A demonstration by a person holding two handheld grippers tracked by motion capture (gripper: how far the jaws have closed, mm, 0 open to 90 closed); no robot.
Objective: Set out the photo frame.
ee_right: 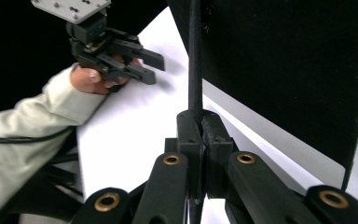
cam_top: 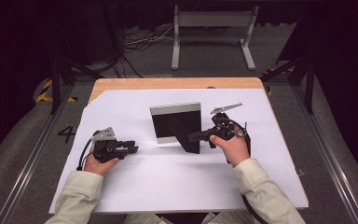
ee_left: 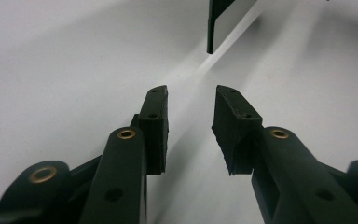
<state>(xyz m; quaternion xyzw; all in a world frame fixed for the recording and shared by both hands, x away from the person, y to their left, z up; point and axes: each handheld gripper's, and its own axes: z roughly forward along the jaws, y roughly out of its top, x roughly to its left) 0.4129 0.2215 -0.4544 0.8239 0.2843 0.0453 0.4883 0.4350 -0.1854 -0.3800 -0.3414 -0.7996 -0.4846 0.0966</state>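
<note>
A black photo frame [cam_top: 176, 122] with a silver border stands upright on the white sheet, its back towards me. Its black support leg [cam_top: 189, 142] slants out to the front. My right gripper [cam_top: 195, 136] is shut on that leg; in the right gripper view the thin leg [ee_right: 195, 56] runs up from between the pressed pads of the right gripper [ee_right: 200, 126], beside the frame's back [ee_right: 289, 70]. My left gripper [cam_top: 133, 149] rests on the sheet to the left of the frame, open with nothing between its fingers. In its own view the left gripper [ee_left: 191, 121] points at the frame's edge [ee_left: 212, 23].
A white sheet [cam_top: 135, 186] covers a wooden table [cam_top: 168, 83]. Beyond the table a grey metal stand [cam_top: 213, 28] and loose cables [cam_top: 140, 39] lie on the floor. The other hand with the left gripper [ee_right: 144, 63] appears in the right gripper view.
</note>
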